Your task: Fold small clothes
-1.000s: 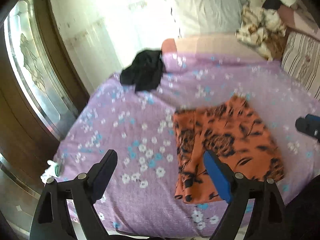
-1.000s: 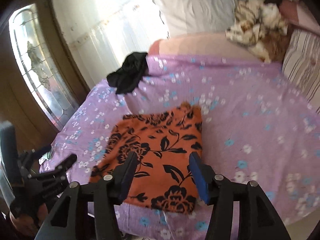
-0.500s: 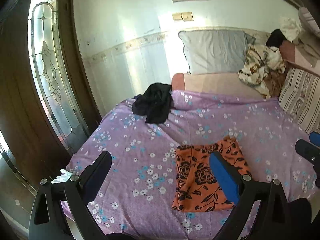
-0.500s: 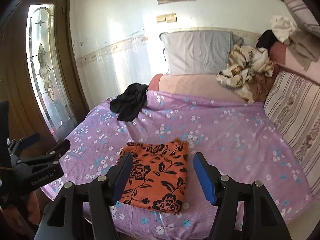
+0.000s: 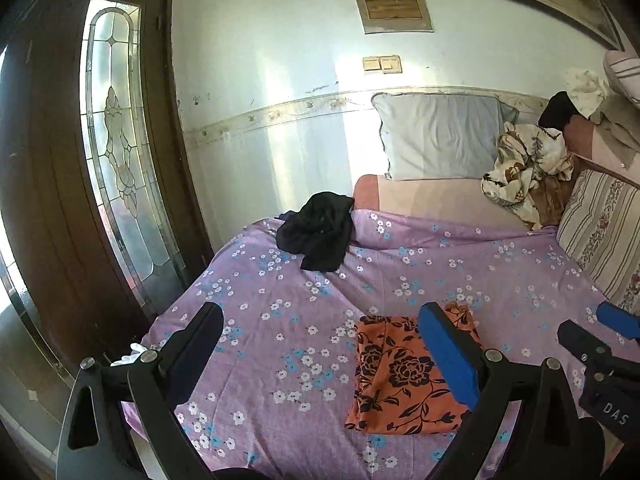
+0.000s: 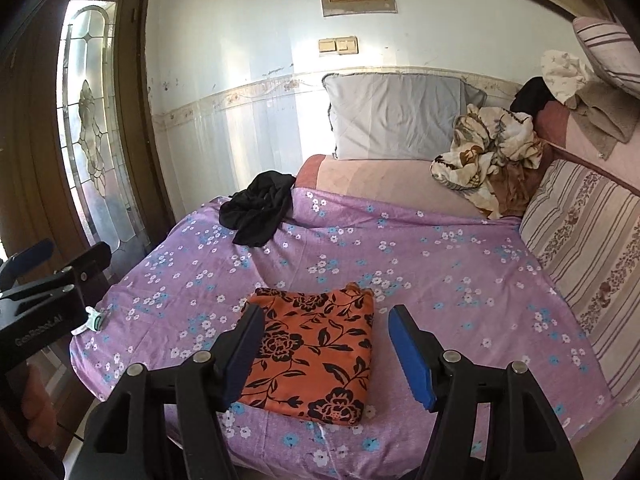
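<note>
So the orange floral garment [image 6: 316, 344] is lying folded into a neat flat rectangle near the front edge of the bed [image 6: 440, 264], on the purple flowered sheet, and nothing's touching it. Both claws are up off the fabric: the right claw [image 6: 324, 354] hangs above it with its jaws wide and empty, and the left claw [image 5: 320, 360] is off to the garment's left side, also spread wide and holding nothing. To me that piece looks done, so the step in hand is probably going for the next one, likely the crumpled black garment [image 6: 258, 210] sitting well apart at the far left of the sheet, by the pink mattress edge. If I were doing it, I'd keep the jaws wide on the way over, pass clear of the orange stack so it doesn't get dragged, pinch one edge of the black heap rather than its middle, then pull it onto open sheet before spreading. Thin dark fabric probably bunches, so use both claws to flatten it.
</note>
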### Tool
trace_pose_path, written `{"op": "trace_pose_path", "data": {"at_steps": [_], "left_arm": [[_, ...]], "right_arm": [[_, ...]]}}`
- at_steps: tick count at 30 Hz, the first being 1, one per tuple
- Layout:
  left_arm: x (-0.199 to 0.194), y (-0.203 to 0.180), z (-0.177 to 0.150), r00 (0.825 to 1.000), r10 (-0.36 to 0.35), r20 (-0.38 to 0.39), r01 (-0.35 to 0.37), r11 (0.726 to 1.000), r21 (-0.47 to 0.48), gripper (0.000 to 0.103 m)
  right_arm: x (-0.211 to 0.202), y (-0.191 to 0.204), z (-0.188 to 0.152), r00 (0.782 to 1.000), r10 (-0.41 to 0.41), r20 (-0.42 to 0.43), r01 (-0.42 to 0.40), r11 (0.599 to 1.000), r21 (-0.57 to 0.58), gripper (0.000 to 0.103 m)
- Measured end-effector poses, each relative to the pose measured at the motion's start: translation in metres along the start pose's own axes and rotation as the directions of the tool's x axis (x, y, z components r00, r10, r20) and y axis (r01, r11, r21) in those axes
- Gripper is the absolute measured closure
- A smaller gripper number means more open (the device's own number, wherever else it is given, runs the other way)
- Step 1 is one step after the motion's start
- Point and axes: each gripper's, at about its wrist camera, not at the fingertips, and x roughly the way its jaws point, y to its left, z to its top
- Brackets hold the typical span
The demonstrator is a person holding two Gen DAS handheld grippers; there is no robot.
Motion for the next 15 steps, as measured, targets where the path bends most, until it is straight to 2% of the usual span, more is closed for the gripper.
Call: {"op": "trace_pose_path", "data": {"at_steps": [15], "left_arm": [[0.011, 0.005, -0.005, 0.999, 0.018, -0.032, -0.019, 1.000, -0.020, 0.005]], "right_arm": [[0.004, 0.007, 0.001, 1.000, -0.004, -0.010, 0.004, 1.000, 0.007, 0.035]]}}
